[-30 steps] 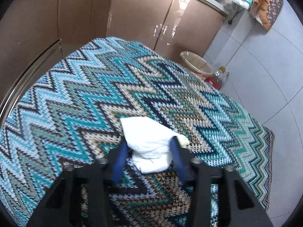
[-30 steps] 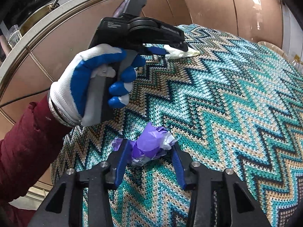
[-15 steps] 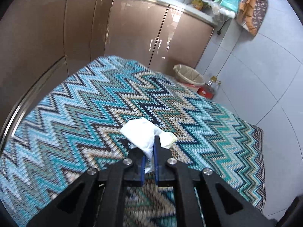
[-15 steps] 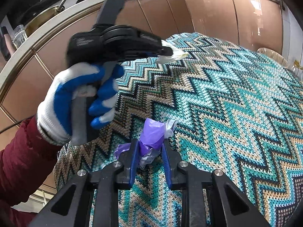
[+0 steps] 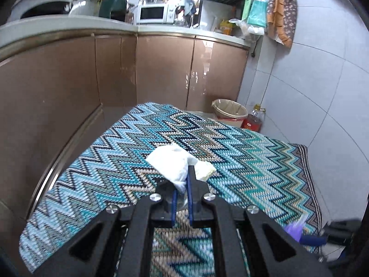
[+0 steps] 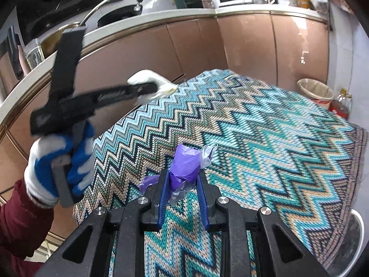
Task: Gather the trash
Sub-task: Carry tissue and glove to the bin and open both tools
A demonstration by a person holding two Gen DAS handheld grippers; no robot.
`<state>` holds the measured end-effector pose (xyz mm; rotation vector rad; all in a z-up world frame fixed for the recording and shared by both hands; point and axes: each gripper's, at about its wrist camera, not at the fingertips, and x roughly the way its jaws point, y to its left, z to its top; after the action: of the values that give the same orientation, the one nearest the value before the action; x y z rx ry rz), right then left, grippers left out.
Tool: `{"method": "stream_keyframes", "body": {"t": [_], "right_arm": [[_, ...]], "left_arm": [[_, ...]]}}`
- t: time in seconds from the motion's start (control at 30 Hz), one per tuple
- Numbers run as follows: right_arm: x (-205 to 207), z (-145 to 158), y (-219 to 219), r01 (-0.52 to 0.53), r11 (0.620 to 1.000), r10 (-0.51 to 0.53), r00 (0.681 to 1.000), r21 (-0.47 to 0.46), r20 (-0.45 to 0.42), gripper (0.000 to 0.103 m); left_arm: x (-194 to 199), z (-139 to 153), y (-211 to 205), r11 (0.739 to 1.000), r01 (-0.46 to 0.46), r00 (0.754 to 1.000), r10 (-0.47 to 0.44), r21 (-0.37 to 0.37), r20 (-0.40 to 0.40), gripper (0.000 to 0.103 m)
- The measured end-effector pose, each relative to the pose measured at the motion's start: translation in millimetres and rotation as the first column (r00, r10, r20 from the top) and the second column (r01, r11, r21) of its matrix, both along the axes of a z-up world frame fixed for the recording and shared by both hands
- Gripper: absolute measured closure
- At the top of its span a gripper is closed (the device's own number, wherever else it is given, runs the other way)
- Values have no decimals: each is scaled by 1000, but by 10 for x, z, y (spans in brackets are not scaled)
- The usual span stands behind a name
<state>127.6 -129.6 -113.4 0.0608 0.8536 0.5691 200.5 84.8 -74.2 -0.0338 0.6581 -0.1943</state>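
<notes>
L gripper is being kept clamped on a white crumpled tissue; the blue pads are nearly together w/ the wad pinched between them and bulging out past the tips. The wad is being held above the zigzag cloth, not touching it, approx over the cloth's middle. A yellowish bit of the wad is sticking out on the side toward the bin.

R gripper is being closed around a purple crumpled wrapper, w/ a pale clear scrap poking out of its top. The pads are being pressed on both sides of the wrapper, which is also being held above the cloth, near the cloth's front edge.

From the right wrist view, the L gripper is seen raised over the cloth's cabinet-side edge, gripped by a white-and-blue gloved hand; motion blur is showing on it.

A lined bin is standing on the floor just past the cloth's far corner, w/ a red-labelled bottle just beside it. Brown cabinets are running behind the cloth.
</notes>
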Motion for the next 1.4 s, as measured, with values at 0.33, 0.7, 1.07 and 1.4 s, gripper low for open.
{"method": "stream_keyframes", "body": {"t": [0.33, 0.7, 1.07, 1.4], "right_arm": [[-286, 352, -185, 85, 996, -84, 993, -12, 82, 81], [-590, 603, -234, 114, 993, -109, 982, -28, 154, 81], [-786, 771, -660, 166, 986, -163, 961, 8, 224, 81], [-862, 777, -1407, 250, 968, -246, 939, 17, 240, 81]], "left_arm": [[-702, 246, -125, 997, 3, 995, -11, 75, 101, 96], [-1183, 402, -140, 995, -6, 985, -12, 104, 172, 96], [-1364, 509, -477, 985, 5, 982, -38, 175, 186, 96], [-1335, 494, -1374, 957, 149, 973, -186, 248, 134, 96]]}}
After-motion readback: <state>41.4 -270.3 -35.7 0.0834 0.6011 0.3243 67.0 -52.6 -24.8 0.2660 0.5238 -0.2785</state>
